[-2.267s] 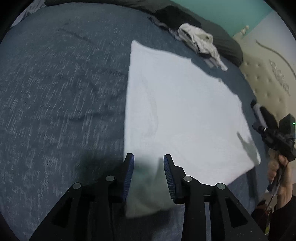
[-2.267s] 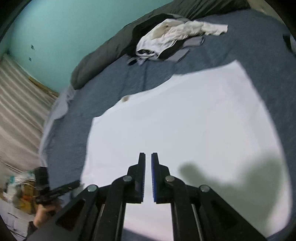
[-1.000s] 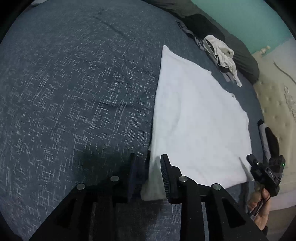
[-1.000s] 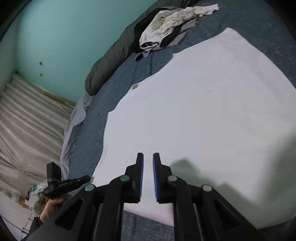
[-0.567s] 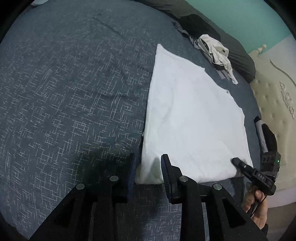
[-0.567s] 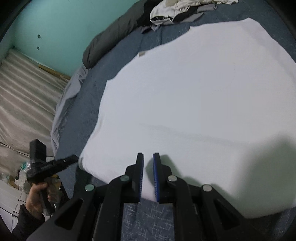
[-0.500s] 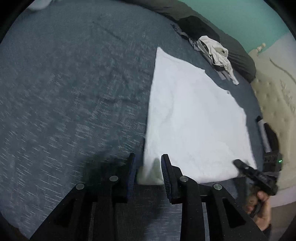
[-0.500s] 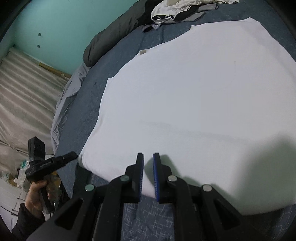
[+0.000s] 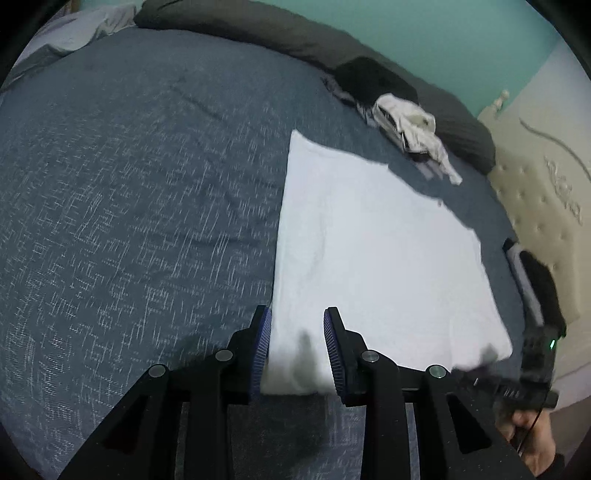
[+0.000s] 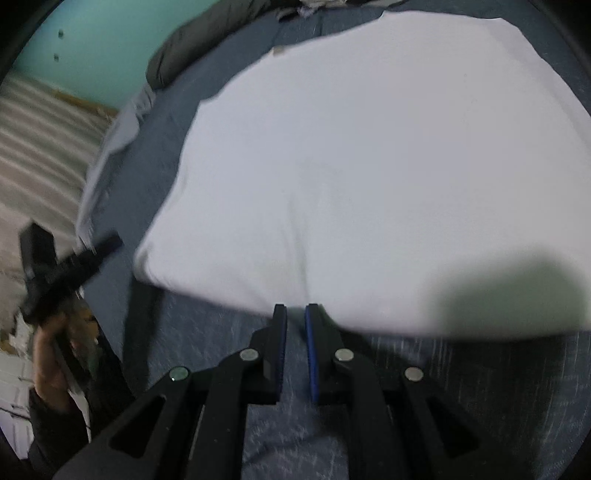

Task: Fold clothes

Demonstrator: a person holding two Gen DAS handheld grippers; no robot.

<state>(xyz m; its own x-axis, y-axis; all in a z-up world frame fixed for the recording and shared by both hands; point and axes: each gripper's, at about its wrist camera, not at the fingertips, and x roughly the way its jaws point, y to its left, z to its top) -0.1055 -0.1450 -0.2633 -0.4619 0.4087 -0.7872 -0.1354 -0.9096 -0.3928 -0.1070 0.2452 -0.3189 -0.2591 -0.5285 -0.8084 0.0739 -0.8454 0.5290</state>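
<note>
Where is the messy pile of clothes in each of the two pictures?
Left wrist view: the pile of crumpled clothes lies upper right, beyond the far edge of the white garment, in front of the dark pillow.
Right wrist view: only a blurred scrap of it shows at the very top edge.
Shared landmark: the white garment, spread flat on the blue bedspread.

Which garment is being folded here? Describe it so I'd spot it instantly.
Start at the blue bedspread covering the bed. Lying flat on it is a white shirt, smooth and squared off. The only other clothes are a crumpled heap by the dark pillow.
</note>
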